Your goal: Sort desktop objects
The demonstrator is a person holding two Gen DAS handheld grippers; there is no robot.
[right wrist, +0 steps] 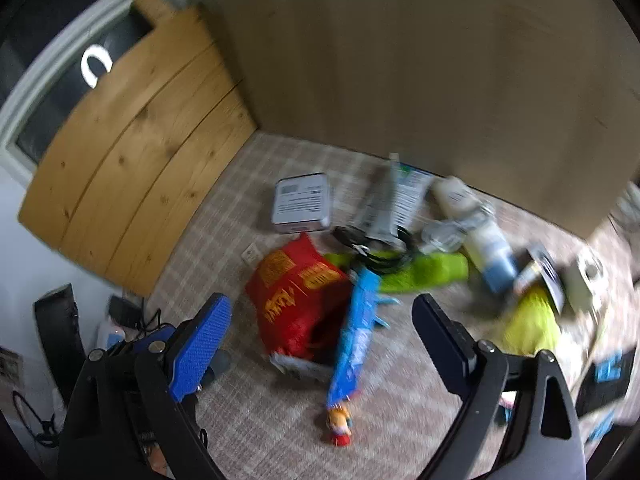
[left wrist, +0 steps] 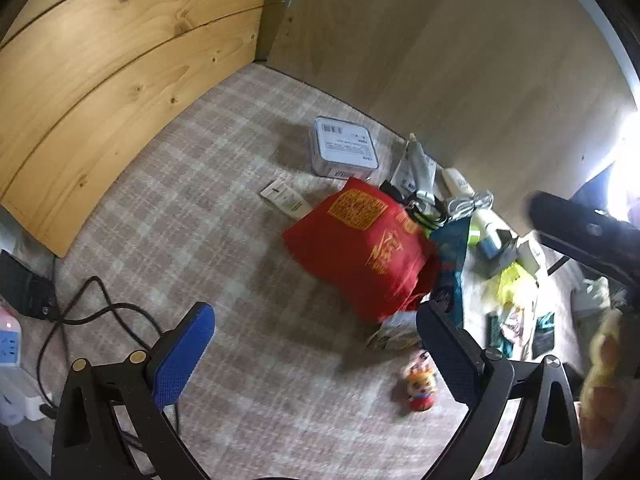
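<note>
Clutter covers a table [left wrist: 168, 208] spread with a pale checked cloth, seen past two pairs of tongs tilted steeply down at it. Left tongs [left wrist: 316, 344] stand wide open with nothing between their blue pads. Beyond their right finger lies a red bag [left wrist: 360, 248] printed in yellow, and farther still a white box [left wrist: 344, 146] with a barcode label, near the back panel. A small figurine [left wrist: 420, 390] with a red base lies just inside the right finger, apart from it. To the right of the red bag, tubes, a coiled white cable and yellow-green wrappers lie piled together. A black cord [left wrist: 88, 312] loops on the cloth outside the left finger.

Right tongs [right wrist: 322, 312] also gape wide, holding nothing. Between and beyond their fingers lies the same red bag [right wrist: 296, 300], with a long blue packet [right wrist: 356, 336] lying across its right edge and reaching down to the figurine [right wrist: 340, 424], which sits low in the gap. Beyond the right finger lies a yellow-green wrapper [right wrist: 528, 320]; the view is blurred there.
</note>
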